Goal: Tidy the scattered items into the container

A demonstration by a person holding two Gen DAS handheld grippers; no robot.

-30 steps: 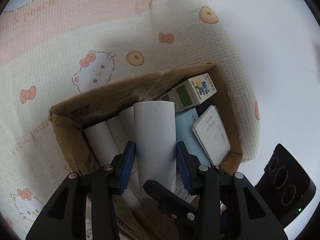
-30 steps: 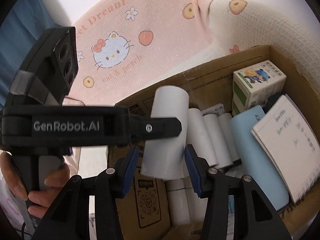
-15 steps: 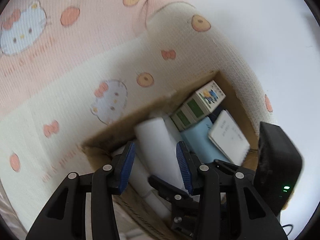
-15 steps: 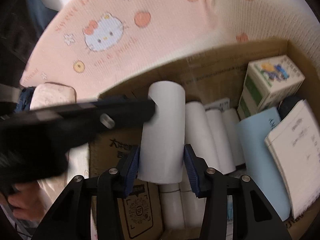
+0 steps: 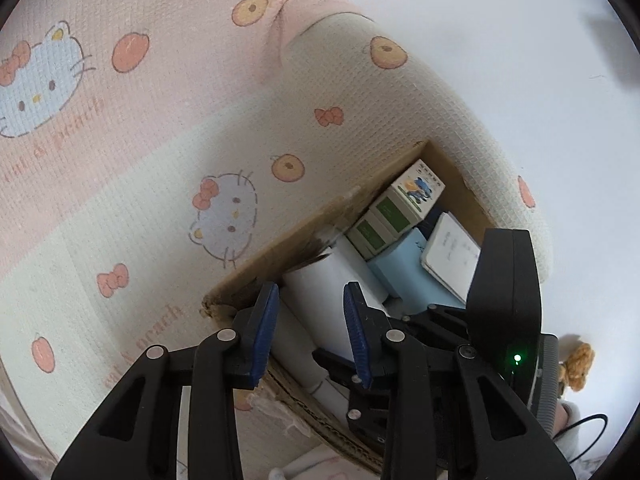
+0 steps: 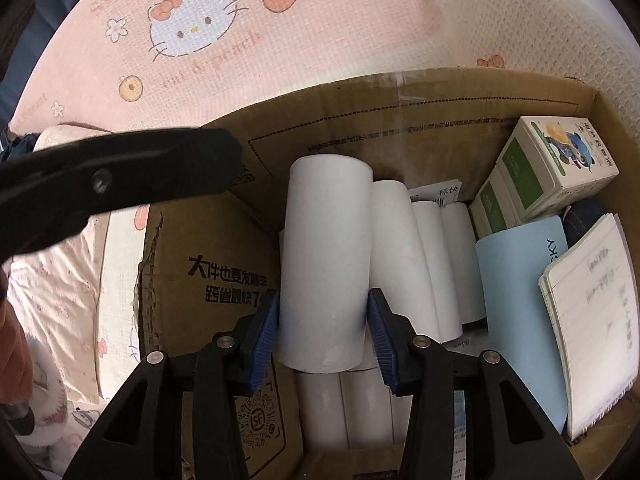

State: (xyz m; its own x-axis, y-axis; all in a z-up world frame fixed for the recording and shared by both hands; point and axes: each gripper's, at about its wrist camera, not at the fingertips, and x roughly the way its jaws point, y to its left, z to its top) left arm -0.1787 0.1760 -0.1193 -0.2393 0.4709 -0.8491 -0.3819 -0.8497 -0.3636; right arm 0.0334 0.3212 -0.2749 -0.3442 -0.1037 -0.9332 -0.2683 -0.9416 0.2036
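Right claw (image 6: 323, 330) grips white roll (image 6: 326, 256) over box (image 6: 400, 120).

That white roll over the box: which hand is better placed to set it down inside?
Right, probably. The right gripper already clamps the white roll above the cardboard box; the left gripper is closing on nothing.

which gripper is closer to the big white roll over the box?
Right. The right gripper has the big white roll between its pads, above the cardboard box. The left gripper, jaws closing and empty, is off to the side.
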